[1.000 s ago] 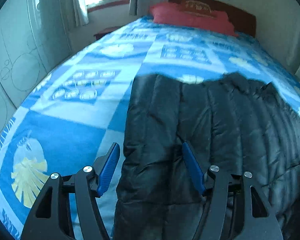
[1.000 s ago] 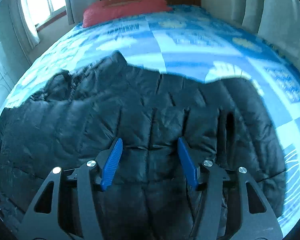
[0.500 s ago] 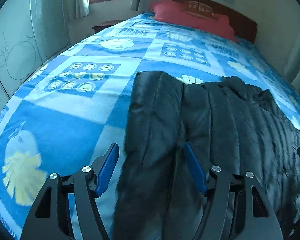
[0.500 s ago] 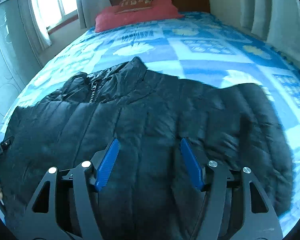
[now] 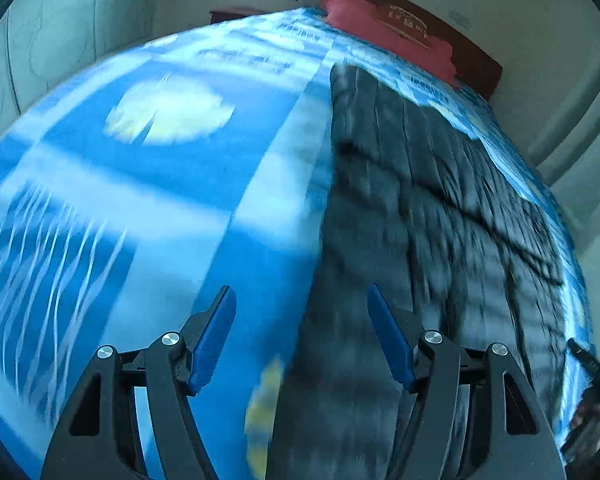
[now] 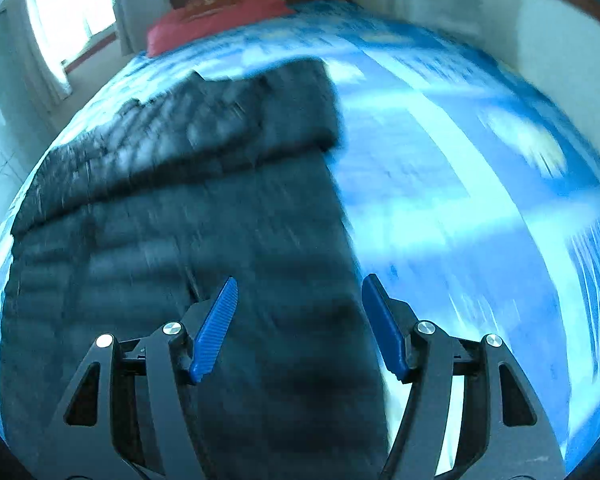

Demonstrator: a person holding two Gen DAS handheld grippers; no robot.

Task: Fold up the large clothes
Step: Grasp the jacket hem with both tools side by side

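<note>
- The black puffer jacket (image 5: 420,208) lies flat on the blue bedspread (image 5: 140,200), its collar toward the red pillow (image 6: 216,16).
- Left gripper (image 5: 300,336) and right gripper (image 6: 298,328) hover over the jacket's two side edges, fingers spread, gripping nothing.
- Risk: slippery padding may slide free, or fingers may pinch bedspread along with the jacket.

The left gripper (image 5: 302,334) tilts steeply downward, its jaws standing apart with nothing clamped between the blue pads. The right gripper (image 6: 298,326) tilts down likewise, jaws apart and gripping nothing. Both views are blurred by motion.
</note>
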